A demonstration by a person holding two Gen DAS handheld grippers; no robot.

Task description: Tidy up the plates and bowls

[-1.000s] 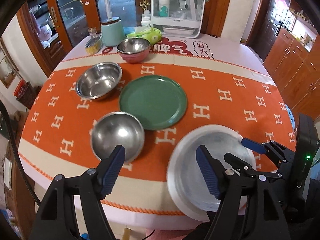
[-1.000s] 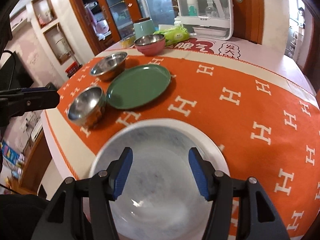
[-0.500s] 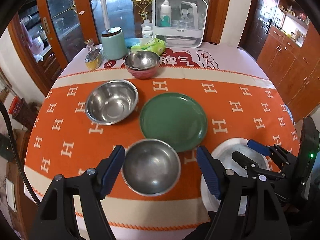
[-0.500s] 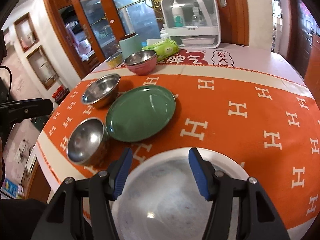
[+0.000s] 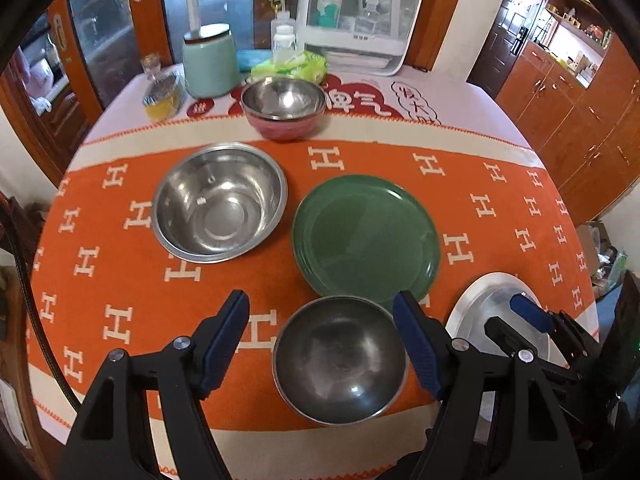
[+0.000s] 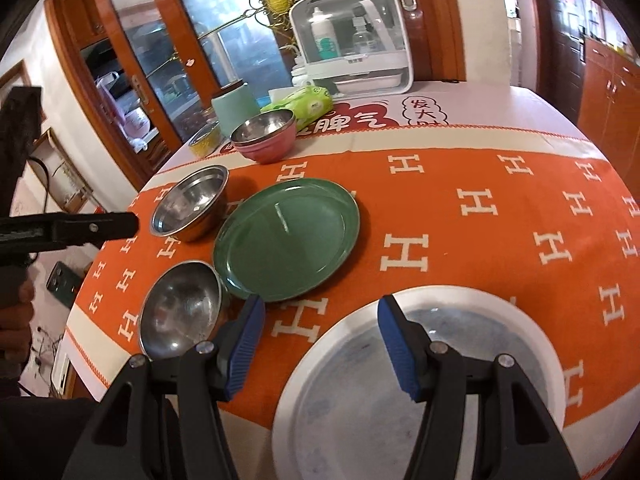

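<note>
Left gripper [image 5: 322, 338] hovers over the near edge of the table, jaws spread wide and empty; small steel bowl [image 5: 340, 360] sits on the cloth below and between its blue pads, right pad in line with the bowl's rim, contact not clear; no pinch visible. Right gripper [image 6: 320, 342] has jaws spread, nothing clamped; it hangs over the far-left rim of the white plate [image 6: 460, 380], one pad over the plate's inside, the other over bare cloth just outside the rim; whether any pad touches the plate I cannot tell.

White plate lies at the near right edge of the table, part overhanging or at the edge; green plate [image 5: 366, 240] lies flat at the middle of the orange H-pattern tablecloth [image 5: 500, 208]; small steel bowl is just in front of the green plate, rims near or touching; large steel bowl [image 5: 220, 208] stands left of the green plate, apart from it; pink bowl [image 5: 284, 126] stands further back with a steel bowl [image 5: 284, 98] nested in it.

At the back of the table: mint green canister [image 5: 210, 62], small glass jar [image 5: 162, 94], green wipes pack [image 5: 296, 66], white cabinet with bottles [image 5: 360, 24]; wooden cupboards at right.
</note>
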